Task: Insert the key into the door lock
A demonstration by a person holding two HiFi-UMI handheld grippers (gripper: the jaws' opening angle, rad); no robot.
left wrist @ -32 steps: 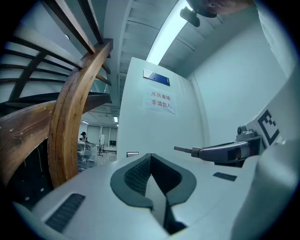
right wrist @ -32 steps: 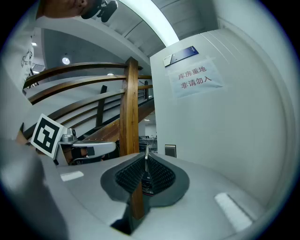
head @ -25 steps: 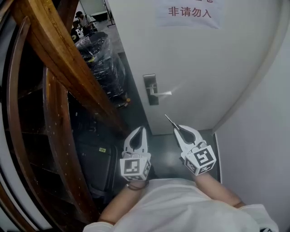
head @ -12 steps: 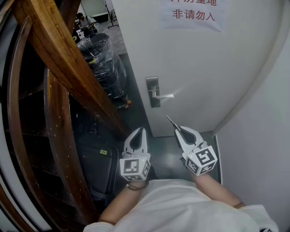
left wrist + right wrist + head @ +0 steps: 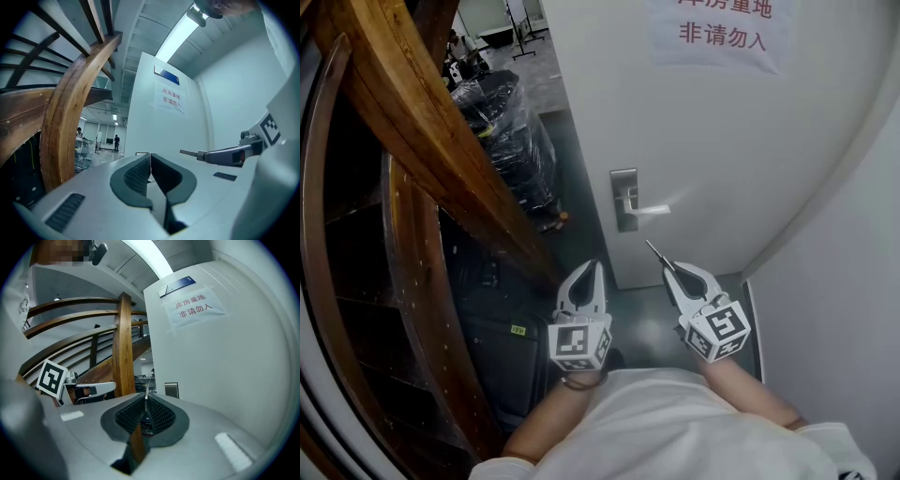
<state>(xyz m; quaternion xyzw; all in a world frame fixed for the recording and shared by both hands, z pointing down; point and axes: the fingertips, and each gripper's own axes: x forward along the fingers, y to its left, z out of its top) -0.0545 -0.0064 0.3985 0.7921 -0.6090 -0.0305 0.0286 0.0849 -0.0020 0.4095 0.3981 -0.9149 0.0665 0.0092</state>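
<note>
A white door [image 5: 712, 141] stands ahead with a metal lock plate [image 5: 624, 199] and lever handle [image 5: 649, 210] on its left side. My right gripper [image 5: 670, 269] is shut on a thin metal key [image 5: 656, 253] whose blade points up toward the lock, still well short of it. In the right gripper view the key [image 5: 146, 394] sticks out between the pads, with the lock plate [image 5: 171, 390] just right of its tip. My left gripper [image 5: 588, 272] hangs shut and empty to the left, lower than the lock; its pads [image 5: 140, 173] meet with nothing between.
A curved wooden stair rail [image 5: 422, 141] rises close on the left. Black wrapped bundles [image 5: 511, 141] sit beyond it. A paper notice [image 5: 722, 28] is stuck high on the door. A white wall [image 5: 844, 281] closes the right side. A person's white shirt [image 5: 666, 431] fills the bottom.
The door and lock plate have slid right and slightly down in the head view as the head turned. Both grippers keep nearly the same pose, the key staying held.
</note>
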